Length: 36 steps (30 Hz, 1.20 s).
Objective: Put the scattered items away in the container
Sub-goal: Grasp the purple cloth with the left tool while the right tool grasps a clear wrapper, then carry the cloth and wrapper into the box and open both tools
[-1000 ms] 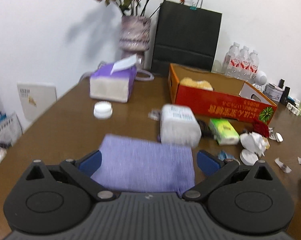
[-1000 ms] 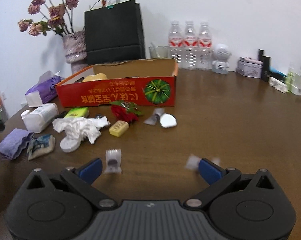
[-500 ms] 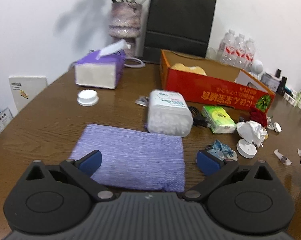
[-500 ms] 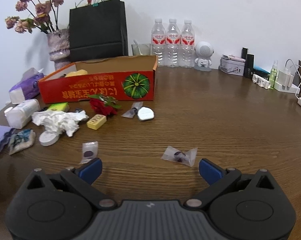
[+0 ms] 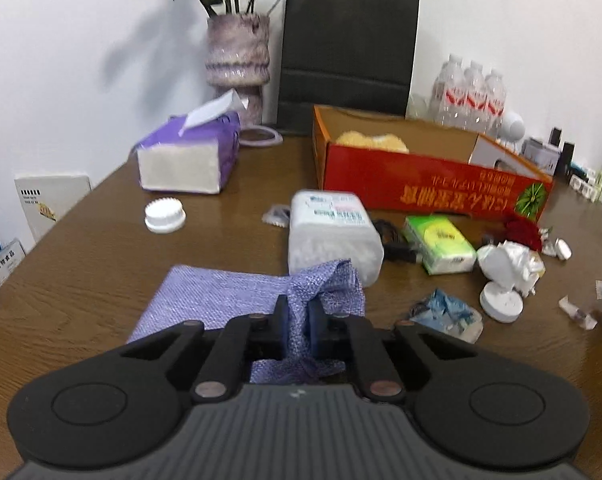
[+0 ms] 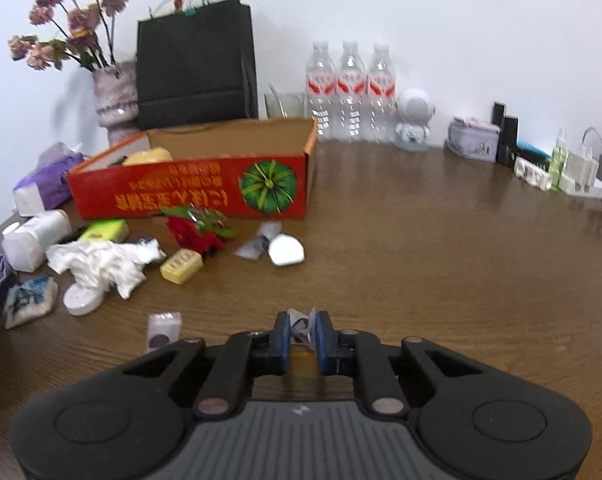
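Observation:
My left gripper (image 5: 299,314) is shut on the purple cloth (image 5: 221,300), bunching its right edge up off the table. My right gripper (image 6: 301,326) is shut on a small clear packet (image 6: 301,322) with a dark item inside. The red cardboard box (image 5: 433,192) stands open behind the scattered items and holds a yellow sponge (image 5: 371,142); the box also shows in the right wrist view (image 6: 189,192). A white wipes pack (image 5: 333,236), a green tissue pack (image 5: 439,244), crumpled white paper (image 6: 101,264) and a second small packet (image 6: 163,330) lie on the table.
A purple tissue box (image 5: 189,156), a vase of flowers (image 5: 237,64), a black paper bag (image 5: 347,52) and water bottles (image 6: 349,88) stand at the back. White round lids (image 5: 165,215) (image 5: 501,302), a red flower (image 6: 195,232), a yellow block (image 6: 181,266) and a blue packet (image 6: 29,304) lie about.
Both grippers went from open to shut. The left one pinched the purple cloth and gathered it up. The right one closed on the small clear packet.

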Motion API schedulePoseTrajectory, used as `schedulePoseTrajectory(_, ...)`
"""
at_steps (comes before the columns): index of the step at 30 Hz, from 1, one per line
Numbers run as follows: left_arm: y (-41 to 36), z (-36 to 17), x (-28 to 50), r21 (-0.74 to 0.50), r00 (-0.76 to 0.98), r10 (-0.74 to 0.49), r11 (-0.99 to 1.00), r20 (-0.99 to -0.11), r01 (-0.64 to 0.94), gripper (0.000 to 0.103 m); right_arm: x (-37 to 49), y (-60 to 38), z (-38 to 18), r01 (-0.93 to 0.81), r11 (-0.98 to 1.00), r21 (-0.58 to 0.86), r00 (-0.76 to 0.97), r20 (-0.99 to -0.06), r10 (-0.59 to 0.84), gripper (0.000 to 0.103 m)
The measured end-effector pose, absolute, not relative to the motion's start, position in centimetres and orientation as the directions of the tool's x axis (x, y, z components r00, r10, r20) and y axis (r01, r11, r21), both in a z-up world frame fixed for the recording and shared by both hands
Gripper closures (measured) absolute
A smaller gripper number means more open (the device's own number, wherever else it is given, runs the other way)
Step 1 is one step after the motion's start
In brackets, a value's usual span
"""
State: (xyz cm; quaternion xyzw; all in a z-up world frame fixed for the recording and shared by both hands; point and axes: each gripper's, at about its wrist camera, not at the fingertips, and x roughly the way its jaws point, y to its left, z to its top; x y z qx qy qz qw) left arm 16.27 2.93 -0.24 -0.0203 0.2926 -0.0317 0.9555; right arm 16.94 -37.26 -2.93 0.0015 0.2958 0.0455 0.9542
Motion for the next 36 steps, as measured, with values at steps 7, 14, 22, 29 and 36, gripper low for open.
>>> schedulePoseTrajectory(7, 3.1, 1.6, 15.4, -0.049, 0.86, -0.074, 0.997, -0.505, 0.057, 0.093, 16.5, -36.6, -2.0, -0.11, 0.993, 0.035, 0.838, -0.533, 0.112, 0.092)
schedulePoseTrajectory(14, 2.6, 4.7, 14.6, -0.065, 0.912, -0.116, 0.993, -0.394, 0.099, 0.093, 16.7, -35.6, -0.5, -0.149, 0.988, 0.032, 0.855, -0.498, 0.145, 0.092)
schedulePoseTrajectory(22, -0.7, 8.4, 18.2, -0.113, 0.925, -0.225, 0.973, -0.305, 0.2, 0.093, 19.4, -32.7, 2.9, -0.213, 0.975, 0.068, 0.89, -0.398, 0.222, 0.092)
schedulePoseTrajectory(29, -4.1, 10.5, 23.5, -0.159, 0.923, -0.292, 0.953, -0.251, 0.258, 0.093, 24.3, -29.3, 6.0, -0.286, 0.955, 0.082, 0.895, -0.334, 0.297, 0.092)
schedulePoseTrajectory(36, -6.5, 10.4, 29.0, -0.211, 0.911, -0.32, 0.939, -0.259, 0.27, 0.093, 30.3, -28.1, 7.0, -0.277, 0.953, 0.125, 0.891, -0.337, 0.303, 0.092)
